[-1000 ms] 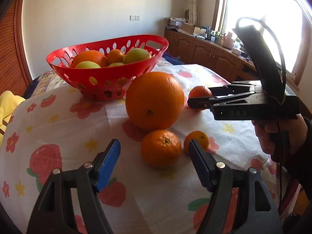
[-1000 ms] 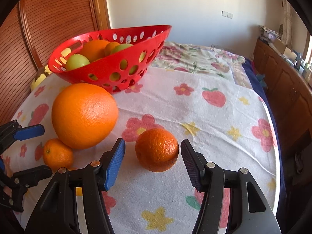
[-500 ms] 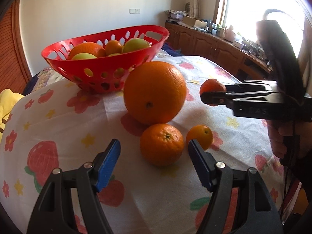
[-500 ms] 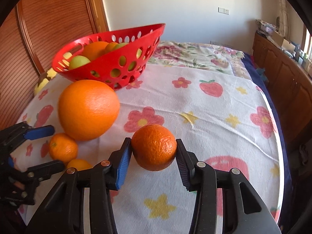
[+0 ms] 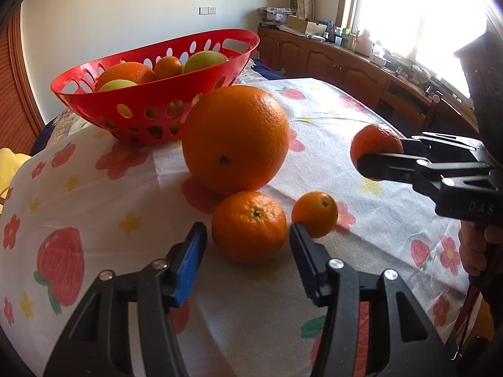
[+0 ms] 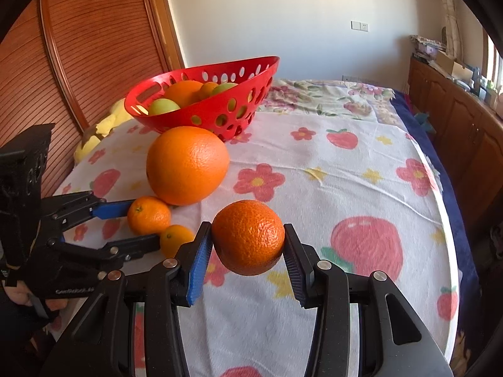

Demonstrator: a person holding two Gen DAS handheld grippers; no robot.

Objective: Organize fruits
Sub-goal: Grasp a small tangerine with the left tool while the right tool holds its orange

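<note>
My right gripper (image 6: 248, 249) is shut on a mandarin (image 6: 248, 237) and holds it above the tablecloth; it also shows in the left wrist view (image 5: 374, 144). My left gripper (image 5: 248, 251) is open around a medium mandarin (image 5: 249, 226) on the cloth, without touching it. A small mandarin (image 5: 315, 214) lies just right of it. A large orange (image 5: 235, 138) stands behind them. A red perforated basket (image 5: 151, 100) at the back holds oranges and green fruits.
The round table wears a white cloth (image 6: 345, 163) with flower and strawberry prints. A wooden slatted door (image 6: 78, 47) stands at the left. Wooden cabinets (image 5: 345, 66) run under a bright window on the right. A yellow cloth (image 5: 9, 163) lies at the far left.
My right gripper closed on the mandarin and lifted it off the cloth. My left gripper moved closer to the medium mandarin, still open.
</note>
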